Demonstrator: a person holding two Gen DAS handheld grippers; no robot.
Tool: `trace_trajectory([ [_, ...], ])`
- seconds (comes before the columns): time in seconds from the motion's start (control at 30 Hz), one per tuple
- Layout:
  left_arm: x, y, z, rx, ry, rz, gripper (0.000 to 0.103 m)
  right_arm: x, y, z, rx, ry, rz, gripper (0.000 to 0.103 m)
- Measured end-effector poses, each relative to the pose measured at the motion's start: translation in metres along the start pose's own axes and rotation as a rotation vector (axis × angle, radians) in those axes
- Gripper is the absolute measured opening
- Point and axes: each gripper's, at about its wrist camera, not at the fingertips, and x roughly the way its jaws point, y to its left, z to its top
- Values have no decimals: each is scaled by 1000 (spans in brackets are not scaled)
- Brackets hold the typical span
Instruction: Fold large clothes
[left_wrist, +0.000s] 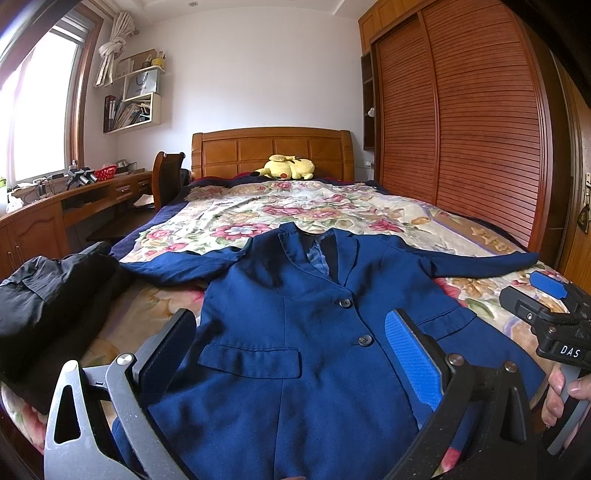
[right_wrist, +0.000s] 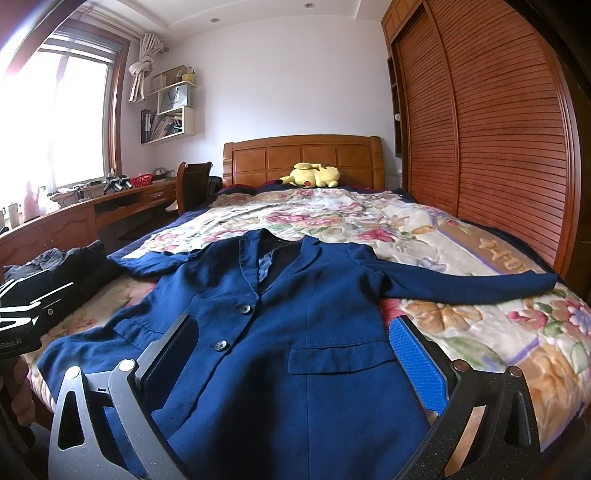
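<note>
A navy blue suit jacket (left_wrist: 295, 325) (right_wrist: 288, 332) lies front-up and buttoned on the flowered bedspread, collar toward the headboard, both sleeves spread sideways. My left gripper (left_wrist: 291, 325) hovers open over the jacket's lower front, nothing between its fingers. My right gripper (right_wrist: 291, 328) is open too, above the jacket's lower right half near the flap pocket (right_wrist: 340, 360). In the left wrist view the right gripper (left_wrist: 550, 306) shows at the right edge, held by a hand (left_wrist: 561, 391). In the right wrist view the body of the left gripper (right_wrist: 33, 310) shows at the left edge.
A pile of dark clothes (left_wrist: 51, 295) (right_wrist: 70, 266) sits on the bed's left side. A yellow plush toy (left_wrist: 288, 168) (right_wrist: 314, 175) rests by the wooden headboard. A louvred wardrobe (left_wrist: 461, 129) lines the right; a desk (left_wrist: 55, 210) and chair stand left.
</note>
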Motion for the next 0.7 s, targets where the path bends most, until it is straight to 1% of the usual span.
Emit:
trace_trajectory([
  [0.7,-1,2,0,1,0,0,102,-1,0,-1,3,5,1,103],
])
